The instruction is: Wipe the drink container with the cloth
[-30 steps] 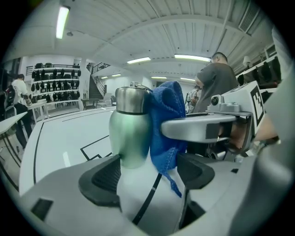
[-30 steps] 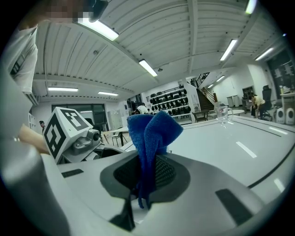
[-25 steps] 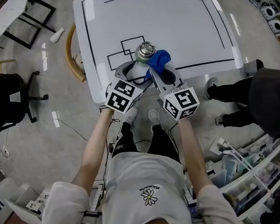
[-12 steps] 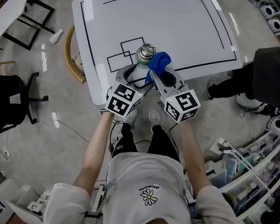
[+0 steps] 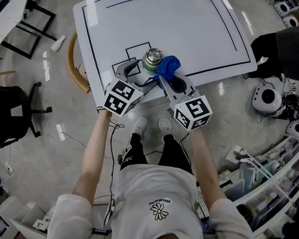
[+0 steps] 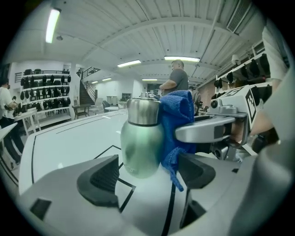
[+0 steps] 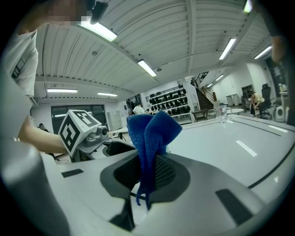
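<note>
Now both forearms reach forward and meet at the near edge of the white table (image 5: 170, 27). The left gripper (image 6: 147, 173) has its jaws apart, and the green drink container (image 6: 140, 143) stands upright just ahead of them, untouched. The right gripper (image 7: 147, 173) is clamped on the blue cloth (image 7: 150, 133). Only the left gripper view shows the cloth lying against the container's side. In the right gripper view the cloth hides the container.

The right gripper (image 7: 146, 173) had its jaws pinched on a blue cloth (image 7: 152, 133), which stood folded above them, with loose threads hanging below. A marker cube (image 7: 78, 131) showed at left. The white table (image 7: 221, 147) stretched away at right.
</note>
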